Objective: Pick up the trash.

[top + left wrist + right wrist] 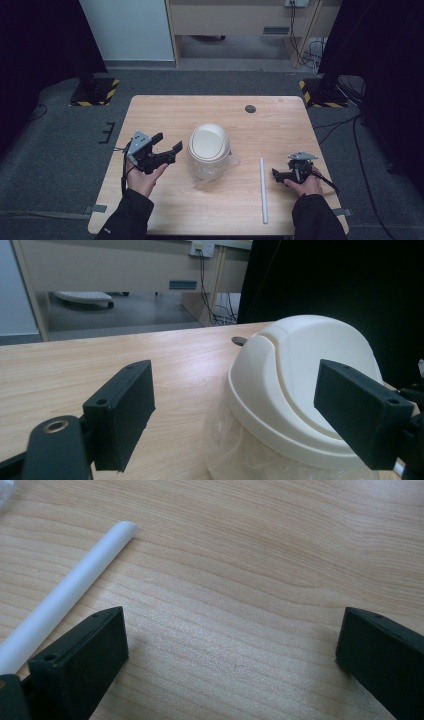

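A small white bin with a domed swing lid (208, 141) and a clear bag liner stands at the table's middle. My left gripper (168, 142) is held just left of it, open and empty, pointing at the bin. In the left gripper view the lid (295, 370) sits close ahead, partly behind the right jaw, untouched by my left gripper (240, 410). A long white tube (263, 190) lies flat right of the bin. My right gripper (285, 173) rests low beside it, open. In the right gripper view the tube (65, 595) passes outside the left jaw of my right gripper (232, 655), with bare wood between the jaws.
A small dark round disc (250, 108) sits near the wooden table's (165, 110) far edge. Black stands with yellow-striped bases (95, 92) flank the table's far corners on the grey floor. A desk and cables stand further back.
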A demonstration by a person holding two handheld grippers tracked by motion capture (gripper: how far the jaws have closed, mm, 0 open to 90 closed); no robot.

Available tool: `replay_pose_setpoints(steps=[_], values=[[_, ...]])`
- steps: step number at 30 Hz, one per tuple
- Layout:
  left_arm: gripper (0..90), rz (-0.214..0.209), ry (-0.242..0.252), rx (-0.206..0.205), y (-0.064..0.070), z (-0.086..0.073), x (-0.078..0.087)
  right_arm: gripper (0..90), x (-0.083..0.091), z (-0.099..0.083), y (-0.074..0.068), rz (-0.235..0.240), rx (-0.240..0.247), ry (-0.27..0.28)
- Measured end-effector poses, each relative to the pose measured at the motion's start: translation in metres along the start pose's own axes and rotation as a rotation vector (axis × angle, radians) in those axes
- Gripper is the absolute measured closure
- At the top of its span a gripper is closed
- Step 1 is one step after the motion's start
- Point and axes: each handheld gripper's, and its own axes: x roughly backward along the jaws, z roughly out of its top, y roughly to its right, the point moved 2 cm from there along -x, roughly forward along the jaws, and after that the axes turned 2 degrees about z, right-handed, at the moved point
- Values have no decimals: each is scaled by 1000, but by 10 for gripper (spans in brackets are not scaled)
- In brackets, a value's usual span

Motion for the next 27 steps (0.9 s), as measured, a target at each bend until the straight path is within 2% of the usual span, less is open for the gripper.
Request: replay_pose_setpoints(steps=[13,17,27], values=[[160,-44,-59,-39,22,-4,-26,6,0,0,0,0,0,0],[159,-34,-86,-66,25,-7,-33,7,0,0,0,0,0,0],[155,-29,-139,-93,29,-14,-47,7,0,0,0,0,0,0]])
